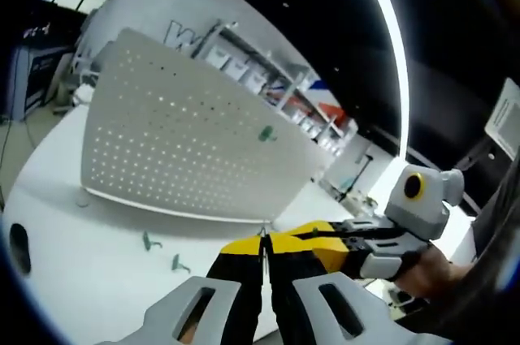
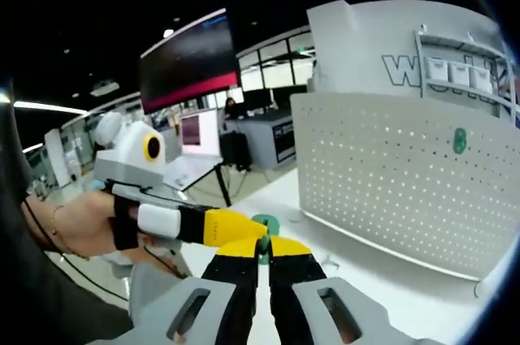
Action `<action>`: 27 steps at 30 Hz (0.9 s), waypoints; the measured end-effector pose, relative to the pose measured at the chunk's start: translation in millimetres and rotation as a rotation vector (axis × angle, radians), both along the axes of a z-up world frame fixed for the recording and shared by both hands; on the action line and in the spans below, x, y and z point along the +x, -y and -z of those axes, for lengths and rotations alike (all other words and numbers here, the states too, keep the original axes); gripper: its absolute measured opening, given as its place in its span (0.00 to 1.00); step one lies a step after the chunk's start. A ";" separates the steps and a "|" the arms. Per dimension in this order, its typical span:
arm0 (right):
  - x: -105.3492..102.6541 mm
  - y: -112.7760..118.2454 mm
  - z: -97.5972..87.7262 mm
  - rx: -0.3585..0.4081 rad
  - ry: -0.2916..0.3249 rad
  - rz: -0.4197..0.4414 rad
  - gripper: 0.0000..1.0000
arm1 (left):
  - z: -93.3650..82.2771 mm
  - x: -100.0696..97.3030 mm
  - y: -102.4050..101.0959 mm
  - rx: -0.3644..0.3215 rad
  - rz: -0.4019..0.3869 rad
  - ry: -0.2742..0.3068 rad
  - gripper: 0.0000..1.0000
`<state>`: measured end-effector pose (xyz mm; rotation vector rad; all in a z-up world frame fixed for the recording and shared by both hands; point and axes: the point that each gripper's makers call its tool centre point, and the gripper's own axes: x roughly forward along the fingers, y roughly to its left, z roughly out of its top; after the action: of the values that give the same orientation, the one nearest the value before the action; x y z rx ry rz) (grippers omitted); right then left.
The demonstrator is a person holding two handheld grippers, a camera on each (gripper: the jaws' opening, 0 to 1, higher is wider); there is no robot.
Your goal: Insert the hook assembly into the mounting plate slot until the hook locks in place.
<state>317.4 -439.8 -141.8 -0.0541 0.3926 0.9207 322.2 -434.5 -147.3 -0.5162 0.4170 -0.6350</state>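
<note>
Left hand-held gripper (image 1: 262,260) rises from the bottom of the left gripper view with its yellow-tipped jaws pressed together; whether anything sits between them cannot be told. Right hand-held gripper (image 1: 325,239) reaches in from the right, its tip meeting the left one. Beyond stands a white perforated mounting plate (image 1: 179,138), upright on the white worktop (image 1: 89,272), with one green hook (image 1: 266,133) fixed to its face. Two more green hooks (image 1: 151,241) lie loose on the worktop in front of it.

In the right gripper view, the right hand-held gripper (image 2: 262,268) pinches a green hook assembly (image 2: 263,235), long axis roughly along the jaws, while the left hand-held gripper (image 2: 244,230), held by a hand (image 2: 77,219), touches it from the left. The mounting plate (image 2: 390,174) stands to the right, well apart.
</note>
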 end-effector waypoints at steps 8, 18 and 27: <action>-0.2 -1.7 -1.5 -0.022 0.038 -0.015 0.02 | 1.1 0.3 -1.5 0.073 -0.006 0.026 0.01; -0.9 -2.4 -5.8 0.017 0.030 -0.024 0.01 | -1.3 -0.9 -4.4 0.028 -0.028 0.016 0.01; -5.2 -0.8 -4.9 0.018 0.023 -0.040 0.00 | -1.0 -5.3 -2.0 0.045 -0.020 0.016 0.01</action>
<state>312.1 -438.9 -136.9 -0.0561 0.3629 0.9623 316.9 -432.5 -146.3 -0.4718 0.4095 -0.6088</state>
